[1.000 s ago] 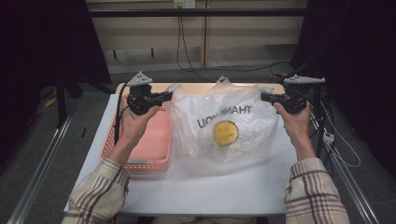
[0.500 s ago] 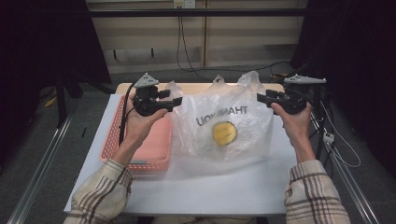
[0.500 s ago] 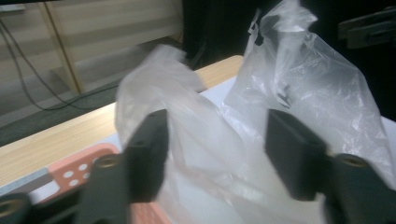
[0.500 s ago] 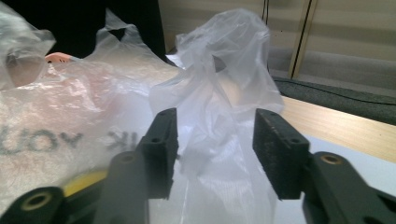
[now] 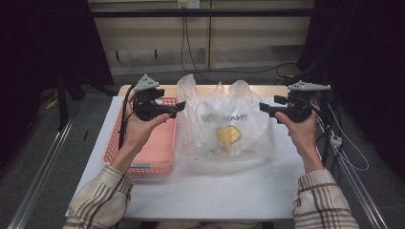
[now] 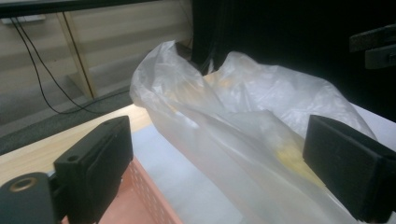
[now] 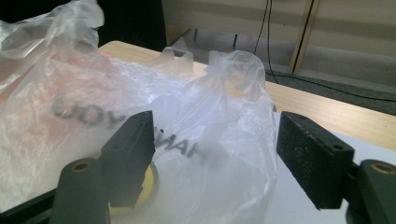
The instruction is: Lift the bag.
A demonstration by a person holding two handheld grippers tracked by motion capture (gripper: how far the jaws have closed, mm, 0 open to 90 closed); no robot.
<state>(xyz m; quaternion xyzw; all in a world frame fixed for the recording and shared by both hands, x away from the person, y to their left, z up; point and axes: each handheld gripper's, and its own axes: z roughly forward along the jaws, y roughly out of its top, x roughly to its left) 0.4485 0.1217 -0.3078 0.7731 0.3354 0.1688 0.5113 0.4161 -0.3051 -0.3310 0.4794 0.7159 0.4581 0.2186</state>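
Now a thin plastic bag (image 5: 224, 126) sits slumped on the white worktop (image 5: 215, 191), between two hand-held grippers that face each other across it. The left gripper (image 5: 179, 106) hovers over a pink basket (image 5: 153, 152), its tips pointing right toward the bag's left edge, close beside it but not touching. The right gripper (image 5: 261, 107) points left toward the bag's right edge, also just short of it. Both grippers have just been opening, and both now stand open with nothing pressed between the pads. In the left gripper view, the bag (image 6: 243, 126) lies ahead between the spread jaws, its crumpled top rising toward the far side. In the right gripper view, a bag handle loop (image 7: 236, 74) stands upright just ahead, between the jaws and free of them. Something round and yellow (image 5: 228, 135) lies inside the bag, low and near its middle. Each gripper seems about equally near its own side, so either could retake the bag there.
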